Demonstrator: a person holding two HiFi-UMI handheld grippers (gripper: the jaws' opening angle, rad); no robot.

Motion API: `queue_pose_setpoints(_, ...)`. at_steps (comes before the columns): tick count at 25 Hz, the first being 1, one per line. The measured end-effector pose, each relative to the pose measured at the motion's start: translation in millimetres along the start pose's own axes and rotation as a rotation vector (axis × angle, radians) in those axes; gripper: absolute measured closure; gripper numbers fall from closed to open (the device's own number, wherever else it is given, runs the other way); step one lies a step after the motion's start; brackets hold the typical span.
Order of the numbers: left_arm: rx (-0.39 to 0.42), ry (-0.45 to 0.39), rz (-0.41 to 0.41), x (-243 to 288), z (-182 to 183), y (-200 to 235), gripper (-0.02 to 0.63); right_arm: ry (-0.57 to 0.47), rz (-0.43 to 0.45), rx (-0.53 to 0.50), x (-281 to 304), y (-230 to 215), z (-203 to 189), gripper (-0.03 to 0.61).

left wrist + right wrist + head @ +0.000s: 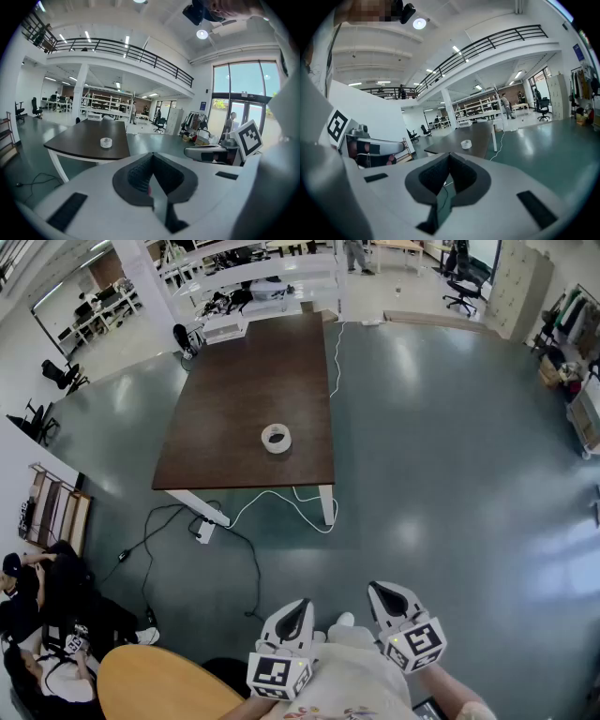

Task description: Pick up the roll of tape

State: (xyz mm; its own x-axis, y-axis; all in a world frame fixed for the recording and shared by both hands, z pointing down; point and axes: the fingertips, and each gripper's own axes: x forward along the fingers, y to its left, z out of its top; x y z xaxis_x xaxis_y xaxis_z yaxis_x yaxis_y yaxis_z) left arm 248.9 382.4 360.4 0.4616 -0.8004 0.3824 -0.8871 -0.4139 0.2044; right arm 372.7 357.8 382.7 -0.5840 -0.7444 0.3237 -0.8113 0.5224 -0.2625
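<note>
A whitish roll of tape (276,438) lies flat on a dark brown table (225,409), toward its near end. It also shows small and far off as the roll (106,142) in the left gripper view and the roll (466,144) in the right gripper view. Both grippers are held close to the person's body, well short of the table across a stretch of floor. The left gripper (298,610) is shut with nothing in it. The right gripper (380,592) is shut and empty too.
A white cable (281,501) and a black cable (150,535) trail on the grey floor by the table's near legs. A round wooden tabletop (159,688) sits at the lower left, with seated people (37,615) beside it. Shelving and desks stand beyond the table.
</note>
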Motion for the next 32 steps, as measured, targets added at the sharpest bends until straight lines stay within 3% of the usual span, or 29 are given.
queue_pose_setpoints(5, 0.0, 0.0, 0.015, -5, 7, 28, 0.607, 0.021, 0.012, 0.009, 19, 21, -5, 0.572)
queue_pose_setpoints(10, -0.05, 0.004, 0.037, -24, -2, 54, 0.607, 0.072, 0.04, 0.012, 36, 50, -24, 0.572)
queue_pose_setpoints(15, -0.085, 0.01, 0.067, -35, -13, 78, 0.607, 0.054, 0.103, 0.04, 51, 70, -26, 0.572)
queue_pose_setpoints(26, -0.106, 0.022, 0.176, -34, -24, 103, 0.607, 0.072, 0.128, 0.046, 57, 47, -30, 0.572)
queue_pose_setpoints(32, -0.136, 0.045, 0.165, -5, -26, 119, 0.607, 0.106, 0.138, 0.037, 82, 37, -30, 0.572)
